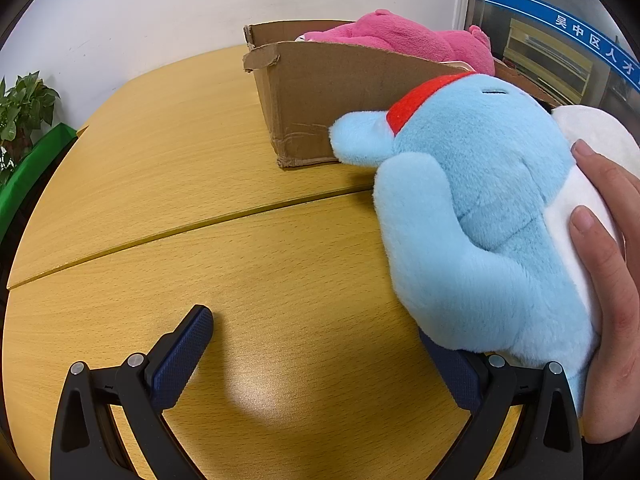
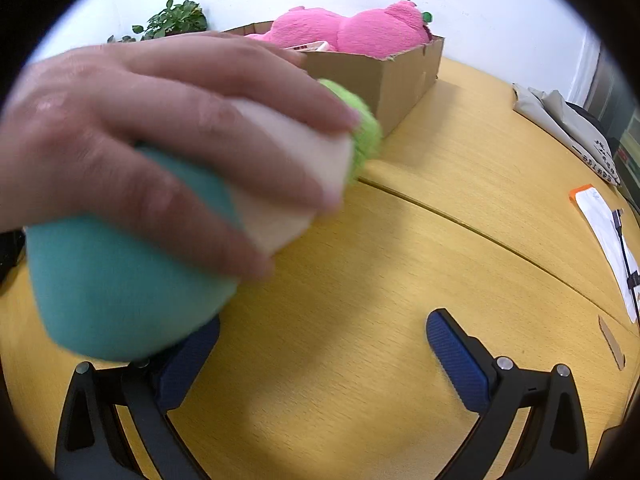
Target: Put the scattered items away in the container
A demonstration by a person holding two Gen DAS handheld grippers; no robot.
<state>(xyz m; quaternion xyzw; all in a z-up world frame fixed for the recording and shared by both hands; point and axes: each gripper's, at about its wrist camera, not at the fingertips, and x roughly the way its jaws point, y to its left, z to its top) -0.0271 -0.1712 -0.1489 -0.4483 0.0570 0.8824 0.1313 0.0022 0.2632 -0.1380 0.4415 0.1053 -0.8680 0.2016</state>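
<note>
L gripper (image 1: 316, 356) stood spread wide, empty, low over the table (image 1: 200, 208); its right pad was partly hidden behind the blue plush toy (image 1: 480, 216), touching or just beside it, contact not confirmed. R gripper (image 2: 324, 340) likewise splayed, nothing between the pads; its left pad sat under the toy's rounded end.

A bare hand (image 2: 152, 132), not a gripper, held the toy across its white belly, fingers wrapped over the top. Judged: hand was setting or steadying the toy between the two tools, so a gripper pick appeared not yet begun. In the right view the toy read teal w/ a cream front and a green fuzzy tip (image 2: 366, 136); blur there, detail uncertain. Toy's red collar (image 1: 416, 100) faced the cardboard box (image 1: 340, 92).

Box sat near the toy, farther back on the table, torn at the rim, already holding a pink plush (image 2: 352, 28) that rose above its walls.

Surface: yellow wood-grain table w/ a seam running across. Papers and a pale cloth bag (image 2: 572, 136) lay at the right edge. Room: white wall, potted plant (image 1: 24, 108) at left, glass partition w/ blue band at right.
</note>
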